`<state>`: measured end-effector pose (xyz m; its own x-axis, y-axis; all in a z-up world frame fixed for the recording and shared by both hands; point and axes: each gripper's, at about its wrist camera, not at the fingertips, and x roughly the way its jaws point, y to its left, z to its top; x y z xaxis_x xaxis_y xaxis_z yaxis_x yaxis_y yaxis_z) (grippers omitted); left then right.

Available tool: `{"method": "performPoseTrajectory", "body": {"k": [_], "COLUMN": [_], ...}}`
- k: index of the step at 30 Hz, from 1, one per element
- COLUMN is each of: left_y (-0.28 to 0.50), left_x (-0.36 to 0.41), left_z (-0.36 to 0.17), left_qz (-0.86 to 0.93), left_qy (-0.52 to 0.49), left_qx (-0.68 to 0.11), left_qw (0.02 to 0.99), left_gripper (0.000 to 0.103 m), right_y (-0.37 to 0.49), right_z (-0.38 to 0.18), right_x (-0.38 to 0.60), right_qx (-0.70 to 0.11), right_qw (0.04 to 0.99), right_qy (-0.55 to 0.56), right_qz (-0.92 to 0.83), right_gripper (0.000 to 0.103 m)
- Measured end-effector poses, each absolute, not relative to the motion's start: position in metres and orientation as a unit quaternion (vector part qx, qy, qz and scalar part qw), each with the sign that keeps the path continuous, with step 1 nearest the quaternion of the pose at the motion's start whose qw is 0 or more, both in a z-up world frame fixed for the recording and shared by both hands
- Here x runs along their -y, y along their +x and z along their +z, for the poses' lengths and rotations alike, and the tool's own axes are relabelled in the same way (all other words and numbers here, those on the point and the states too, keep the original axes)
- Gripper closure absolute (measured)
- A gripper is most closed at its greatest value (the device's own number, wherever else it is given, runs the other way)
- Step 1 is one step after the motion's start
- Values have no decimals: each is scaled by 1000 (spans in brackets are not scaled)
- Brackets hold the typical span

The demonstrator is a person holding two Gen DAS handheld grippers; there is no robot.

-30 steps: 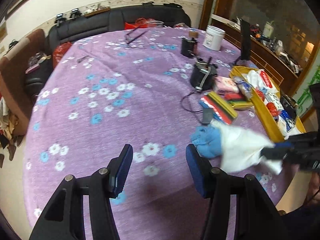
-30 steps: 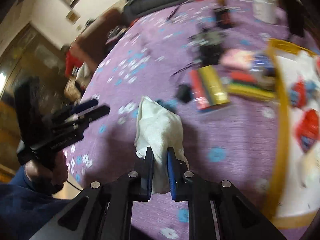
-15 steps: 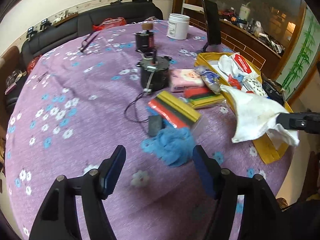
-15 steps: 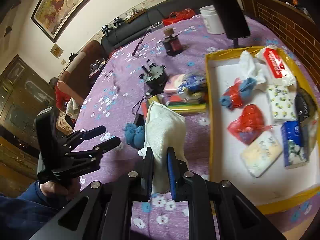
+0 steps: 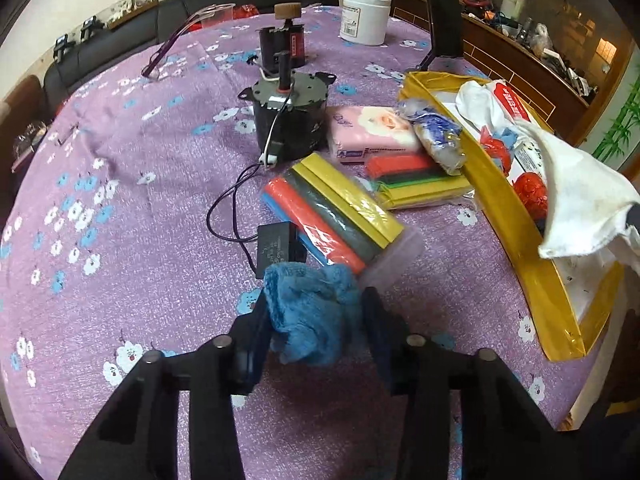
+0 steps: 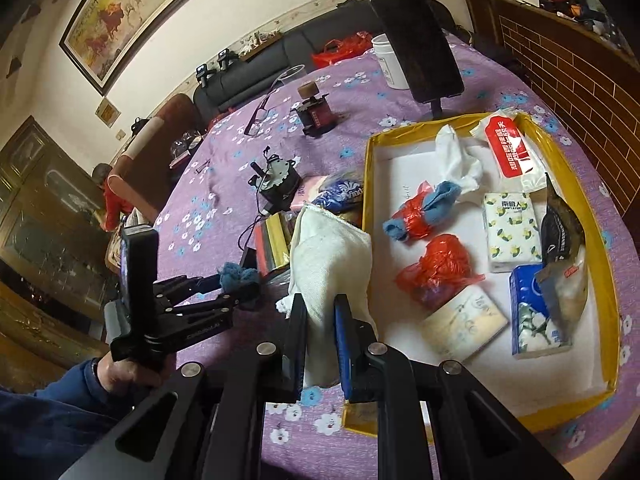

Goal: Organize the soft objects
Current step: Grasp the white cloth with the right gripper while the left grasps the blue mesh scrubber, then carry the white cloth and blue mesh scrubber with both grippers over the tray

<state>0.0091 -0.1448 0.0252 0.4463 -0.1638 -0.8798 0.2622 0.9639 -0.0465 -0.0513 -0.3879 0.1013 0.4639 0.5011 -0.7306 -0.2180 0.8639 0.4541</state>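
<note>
A crumpled blue cloth (image 5: 308, 304) lies on the purple flowered tablecloth, between the fingers of my left gripper (image 5: 316, 320). Its jaws are closing and both pads touch the cloth's sides. The right wrist view shows that left gripper (image 6: 240, 284) with the blue cloth (image 6: 236, 274) at its tips. My right gripper (image 6: 322, 312) is shut on a white towel (image 6: 328, 256), held in the air above the near left edge of the yellow tray (image 6: 366, 184). From the left wrist, the towel (image 5: 576, 188) hangs over the tray (image 5: 500, 200).
A black motor (image 5: 288, 120) with a wire, a pack of coloured sponges (image 5: 332, 216), a pink tissue pack (image 5: 372, 132) and a white jar (image 5: 366, 16) sit beyond the cloth. The tray holds red bags (image 6: 440, 268) and tissue packs (image 6: 510, 232). A dark stand (image 6: 416, 40) rises behind it.
My left gripper has moved right to the blue cloth and narrowed around it. My right gripper has carried the white towel rightward and up to the tray's edge.
</note>
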Motion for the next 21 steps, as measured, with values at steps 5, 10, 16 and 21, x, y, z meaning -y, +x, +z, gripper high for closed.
{"method": "performPoseTrajectory", "body": {"k": [5, 10, 16, 21], "left_y": [-1, -10, -13, -12], "left_x": [145, 147, 155, 168], "left_z": [40, 62, 83, 94], "left_qz": [-123, -123, -124, -132], "left_qy": [39, 38, 52, 66], "left_qx": [-497, -471, -449, -439], "left_qw": [858, 873, 883, 886], "left_gripper": [63, 63, 63, 63], "right_y": [-43, -36, -32, -33], "right_z": [101, 99, 97, 98], "right_x": [382, 376, 375, 382], "right_qx": [-472, -474, -472, -469], "right_qw": [839, 834, 832, 834], "right_qy": [140, 134, 133, 135], "right_qz": [232, 249, 258, 257], "right_gripper": [88, 88, 88, 89]}}
